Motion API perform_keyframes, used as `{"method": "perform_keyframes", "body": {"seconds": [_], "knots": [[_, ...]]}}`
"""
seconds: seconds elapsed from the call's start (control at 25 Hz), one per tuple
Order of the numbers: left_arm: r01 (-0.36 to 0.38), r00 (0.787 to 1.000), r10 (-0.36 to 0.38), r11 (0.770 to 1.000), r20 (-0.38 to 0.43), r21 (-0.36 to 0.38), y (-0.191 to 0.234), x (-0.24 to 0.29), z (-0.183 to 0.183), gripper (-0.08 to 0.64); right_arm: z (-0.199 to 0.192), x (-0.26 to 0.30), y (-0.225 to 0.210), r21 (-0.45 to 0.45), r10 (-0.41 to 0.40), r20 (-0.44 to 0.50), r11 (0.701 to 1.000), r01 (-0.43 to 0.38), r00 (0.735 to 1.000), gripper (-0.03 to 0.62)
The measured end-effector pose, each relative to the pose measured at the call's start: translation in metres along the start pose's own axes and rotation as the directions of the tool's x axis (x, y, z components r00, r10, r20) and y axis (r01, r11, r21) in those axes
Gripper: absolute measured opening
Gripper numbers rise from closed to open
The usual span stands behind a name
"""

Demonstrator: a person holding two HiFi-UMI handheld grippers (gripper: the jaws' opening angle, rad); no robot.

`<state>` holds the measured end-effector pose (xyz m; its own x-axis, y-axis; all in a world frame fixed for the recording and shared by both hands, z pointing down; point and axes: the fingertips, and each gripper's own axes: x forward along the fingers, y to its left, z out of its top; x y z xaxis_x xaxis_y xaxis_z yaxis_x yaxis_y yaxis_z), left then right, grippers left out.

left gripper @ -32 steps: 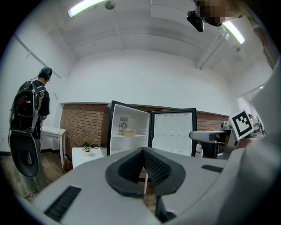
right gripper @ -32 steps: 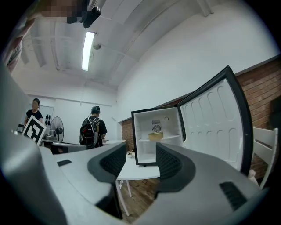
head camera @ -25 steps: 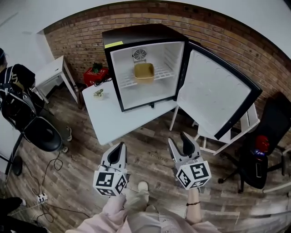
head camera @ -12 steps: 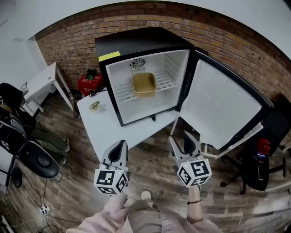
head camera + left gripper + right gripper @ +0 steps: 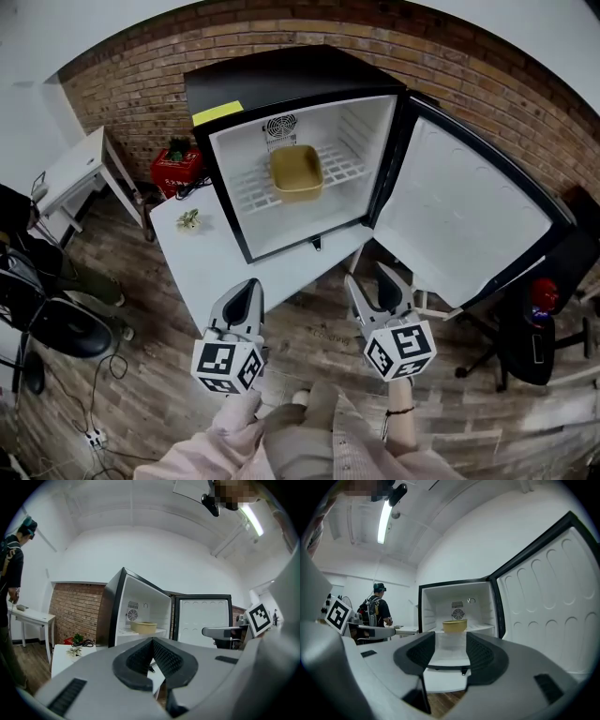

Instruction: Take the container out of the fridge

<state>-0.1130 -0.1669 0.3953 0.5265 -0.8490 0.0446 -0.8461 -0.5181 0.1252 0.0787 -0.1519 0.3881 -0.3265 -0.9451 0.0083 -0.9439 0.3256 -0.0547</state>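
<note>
A tan container (image 5: pixel 296 172) sits on the wire shelf inside a black mini fridge (image 5: pixel 281 73), which stands on a white table (image 5: pixel 208 265). The fridge door (image 5: pixel 469 217) is swung wide open to the right. My left gripper (image 5: pixel 250 289) hangs over the floor in front of the table, its jaws closed to a point with nothing in them. My right gripper (image 5: pixel 373 286) is level with it, open and empty. Both are well short of the fridge. The container (image 5: pixel 143 627) shows beyond the left gripper (image 5: pixel 152 641), and the container (image 5: pixel 454 626) sits centred between the right gripper's (image 5: pixel 451 645) jaws, far off.
A small plant sprig (image 5: pixel 190 219) lies on the table left of the fridge. A red box (image 5: pixel 175 167) sits behind the table, a white desk (image 5: pixel 70 169) stands at left, and black chairs (image 5: pixel 56 323) are nearby. Another chair (image 5: pixel 534 328) is right of the door. A person (image 5: pixel 377 606) stands at the far desk.
The fridge and table have drawn closer and grown larger in the head view. Both grippers keep their places in the frame, and their jaws are unchanged.
</note>
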Motion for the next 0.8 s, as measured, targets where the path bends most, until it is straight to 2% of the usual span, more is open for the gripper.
{"method": "perform_keyframes", "body": {"seconds": [0.28,0.52,0.8], "knots": [[0.008,1.000,-0.009,1.000,-0.020,-0.023,0.002,0.025,-0.008,-0.008,-0.003,0.022,-0.007,-0.033,0.026,-0.024,0.999,-0.027,0.999,0.193],[0.003,0.999,-0.004,0.999,-0.038,-0.033,0.013,0.062,-0.012,-0.008,0.006,0.066,-0.016,-0.071,0.076,-0.024,0.994,-0.078,0.997,0.193],[0.005,0.999,-0.007,0.999,-0.047,-0.033,0.023,0.115,-0.007,-0.008,0.024,0.124,-0.025,-0.202,0.179,-0.043,0.962,-0.184,0.983,0.192]]}}
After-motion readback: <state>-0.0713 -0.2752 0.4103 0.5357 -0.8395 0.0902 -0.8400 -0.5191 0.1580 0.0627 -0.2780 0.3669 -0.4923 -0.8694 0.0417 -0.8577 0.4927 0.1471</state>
